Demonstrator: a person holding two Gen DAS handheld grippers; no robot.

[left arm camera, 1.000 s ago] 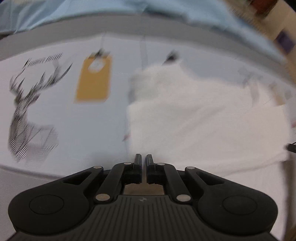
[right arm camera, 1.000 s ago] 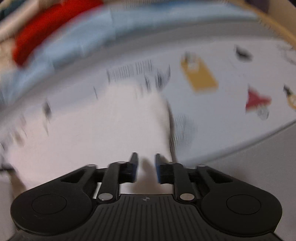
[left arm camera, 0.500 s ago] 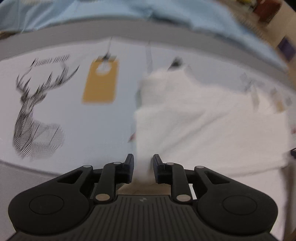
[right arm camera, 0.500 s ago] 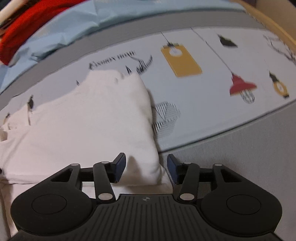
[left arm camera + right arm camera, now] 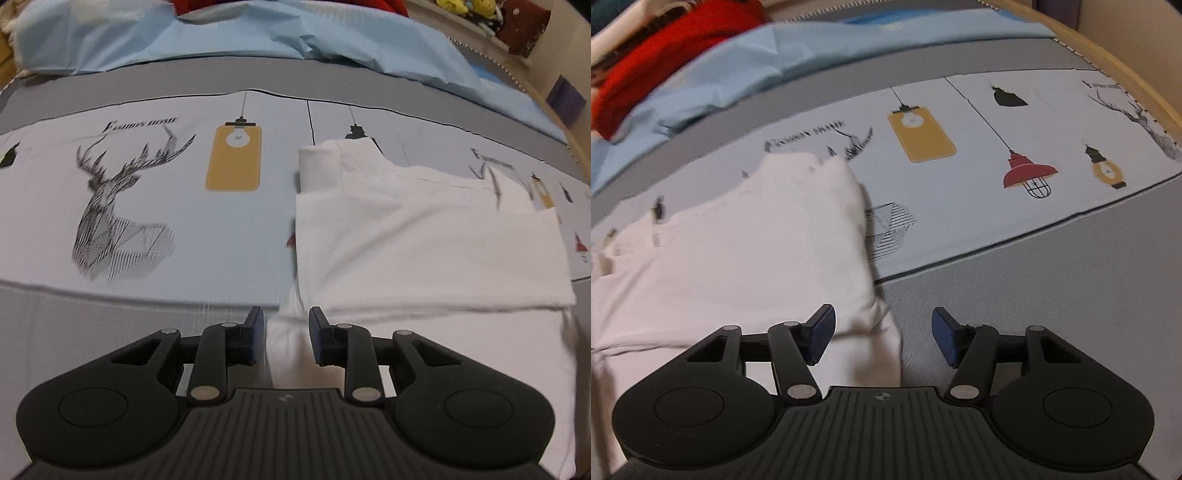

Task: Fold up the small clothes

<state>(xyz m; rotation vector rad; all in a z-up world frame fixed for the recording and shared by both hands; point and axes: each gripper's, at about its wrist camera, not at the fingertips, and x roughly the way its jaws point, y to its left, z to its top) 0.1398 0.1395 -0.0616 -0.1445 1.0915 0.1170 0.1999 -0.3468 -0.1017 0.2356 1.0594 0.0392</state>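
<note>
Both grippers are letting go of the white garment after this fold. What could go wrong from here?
1. The left gripper is opening, but a corner of the white garment lies between its fingers; pulling away may drag it and undo the fold.
2. The right gripper is opening with the garment's corner between its fingers, so it could snag.
3. The rolled sleeve at the far end looks uneven and may spoil later folds.
</note>
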